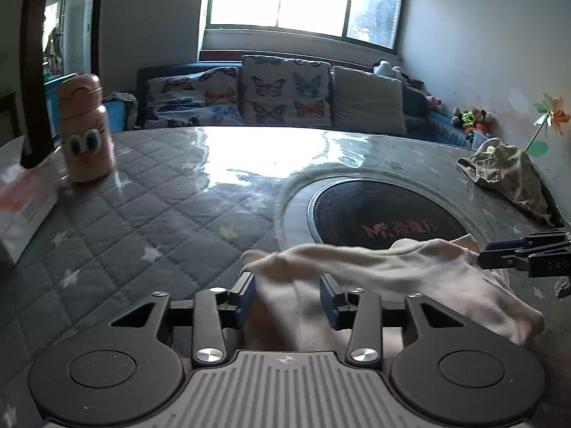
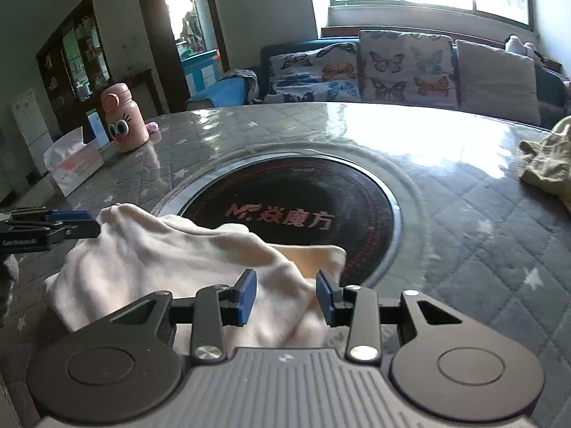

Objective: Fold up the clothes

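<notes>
Bright window and a dark sofa point(image 2: 556, 82) with butterfly-print cushions point(image 1: 285, 89) sit behind a round grey quilted star-pattern surface point(image 1: 142, 221) under a glossy clear cover, with a black round induction hob point(image 2: 296, 214) set in its middle. Red writing on the hob reads "Mr" plus Chinese characters, roughly "焱魔方"; the smaller print is unreadable.

The task's thing, a cream-white soft garment point(image 2: 150, 249), lies bunched at the near edge of the surface, partly over the hob rim. The left claw point(image 1: 287, 296) has its blue pads spread with cloth lying loose between them, not pinched. The right claw point(image 2: 285, 301) is likewise parted, with cloth between the pads and no visible pressing. Each claw also shows side-on in the other's view, at opposite ends of the garment.

Step judged: a fold has been laid down and both claws let go, or they are about to regrip; the garment is lumpy, not flat. The next move likely calls for a pinch on two edges or corners, then a pull to flatten or fold over.

Elsewhere: an olive-green crumpled garment point(image 1: 506, 174) at the far right edge, probably waiting its turn; a pink cartoon-eyed bottle point(image 2: 123, 121); a white-and-pink tissue box point(image 2: 75, 171) with illegible print.
</notes>
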### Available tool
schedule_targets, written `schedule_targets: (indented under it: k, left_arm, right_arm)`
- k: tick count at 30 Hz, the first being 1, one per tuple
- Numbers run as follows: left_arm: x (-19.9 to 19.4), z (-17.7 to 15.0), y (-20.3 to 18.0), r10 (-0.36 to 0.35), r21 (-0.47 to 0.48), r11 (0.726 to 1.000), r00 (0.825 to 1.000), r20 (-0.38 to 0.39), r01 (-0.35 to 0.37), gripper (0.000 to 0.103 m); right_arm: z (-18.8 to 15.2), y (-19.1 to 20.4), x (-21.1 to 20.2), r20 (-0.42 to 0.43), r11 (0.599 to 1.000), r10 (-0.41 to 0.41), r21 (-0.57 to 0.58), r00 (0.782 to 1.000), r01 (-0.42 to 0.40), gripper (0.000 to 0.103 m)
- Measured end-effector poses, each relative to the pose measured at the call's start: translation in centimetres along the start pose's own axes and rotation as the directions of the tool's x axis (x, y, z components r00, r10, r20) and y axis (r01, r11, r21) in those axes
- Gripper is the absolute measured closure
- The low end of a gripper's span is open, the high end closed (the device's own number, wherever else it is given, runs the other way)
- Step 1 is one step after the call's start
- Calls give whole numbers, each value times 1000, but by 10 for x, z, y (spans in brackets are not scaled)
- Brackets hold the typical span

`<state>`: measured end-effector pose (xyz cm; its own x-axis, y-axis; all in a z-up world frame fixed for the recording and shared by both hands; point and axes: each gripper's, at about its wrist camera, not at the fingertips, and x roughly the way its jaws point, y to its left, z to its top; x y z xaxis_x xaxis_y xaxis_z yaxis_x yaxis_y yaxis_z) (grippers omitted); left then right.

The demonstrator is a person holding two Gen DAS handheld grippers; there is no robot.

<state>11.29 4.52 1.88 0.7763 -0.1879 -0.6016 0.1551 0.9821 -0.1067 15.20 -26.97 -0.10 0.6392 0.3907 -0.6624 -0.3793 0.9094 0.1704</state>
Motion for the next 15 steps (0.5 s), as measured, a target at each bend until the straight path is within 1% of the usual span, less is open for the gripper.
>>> schedule_targets:
  k: [1, 3, 10, 15]
  left_arm:
    - [-3, -3, 1, 5, -5, 1000, 1000, -3, -5, 50]
    - [-8, -9, 3, 13, -18, 1000, 1000, -13, -14, 47]
    - [-12, -19, 7, 30, -66, 997, 999, -46, -33, 46]
    - [-9, -20, 6, 24, -84, 996, 998, -60, -29, 47]
  right_arm:
    - [-2, -2, -1, -3, 1000, -1, 9, 1000, 1, 62]
    - [-5, -7, -3, -10, 999, -2, 33, 1000, 2, 61]
    - [-12, -18, 3, -16, 991, 22, 131, 1000, -19, 61]
    - [-12, -16, 12, -5, 989, 23, 147, 1000, -22, 62]
